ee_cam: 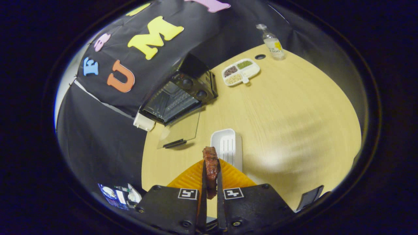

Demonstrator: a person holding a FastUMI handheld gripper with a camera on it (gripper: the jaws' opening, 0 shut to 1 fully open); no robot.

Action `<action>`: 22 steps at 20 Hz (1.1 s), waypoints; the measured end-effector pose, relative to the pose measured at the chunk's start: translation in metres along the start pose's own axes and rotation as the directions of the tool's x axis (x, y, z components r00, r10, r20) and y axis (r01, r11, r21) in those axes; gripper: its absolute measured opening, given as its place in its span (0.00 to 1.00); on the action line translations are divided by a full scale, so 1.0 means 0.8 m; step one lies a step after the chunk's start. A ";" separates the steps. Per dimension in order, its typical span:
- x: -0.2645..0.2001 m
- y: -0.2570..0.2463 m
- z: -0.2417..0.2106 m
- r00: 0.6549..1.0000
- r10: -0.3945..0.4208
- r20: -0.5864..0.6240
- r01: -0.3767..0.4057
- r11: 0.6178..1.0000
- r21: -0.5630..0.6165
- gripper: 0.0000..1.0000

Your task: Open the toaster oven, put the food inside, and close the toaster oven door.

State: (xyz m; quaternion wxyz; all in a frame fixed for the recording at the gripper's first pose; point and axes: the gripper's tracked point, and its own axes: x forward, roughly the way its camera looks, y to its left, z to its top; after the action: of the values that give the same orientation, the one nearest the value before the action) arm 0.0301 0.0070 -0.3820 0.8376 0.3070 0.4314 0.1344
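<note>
Gripper view, looking forward along two black fingers. Gripper pinched on a reddish-brown piece of meat, both fingers pressing its sides, the piece standing lengthwise between them with its far end poking out past the tips. Held above an orange ridged mat lying on a pale wooden table. Just beyond the meat, a white ribbed rectangular tray, partly over the mat's far edge. Farther ahead and off to the left, a black toaster oven against the booth's black cloth wall, its glass door dropped flat onto the table, dark handle at the near edge, wire rack visible inside, two knobs on the right-hand panel. White boxy object just beside the oven's left corner; cannot tell what. Well beyond, on the far side of the table, a white divided dish with dark, green and pale grains in separate compartments, and past that a clear bottle with a yellow label, standing upright. Small dark round hole in the tabletop between dish and bottle.
</note>
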 end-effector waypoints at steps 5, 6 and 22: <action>0.017 0.085 0.022 0.992 0.011 0.125 -0.014 1.000 0.021 0.16; 0.026 0.099 0.024 0.990 0.016 0.140 -0.020 0.999 0.025 0.16; 0.315 0.243 0.107 0.915 0.035 0.402 -0.180 0.927 0.328 0.15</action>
State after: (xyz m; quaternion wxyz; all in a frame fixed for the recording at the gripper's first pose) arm 0.2555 0.2470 -0.3835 0.8275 0.4986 0.2556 0.0365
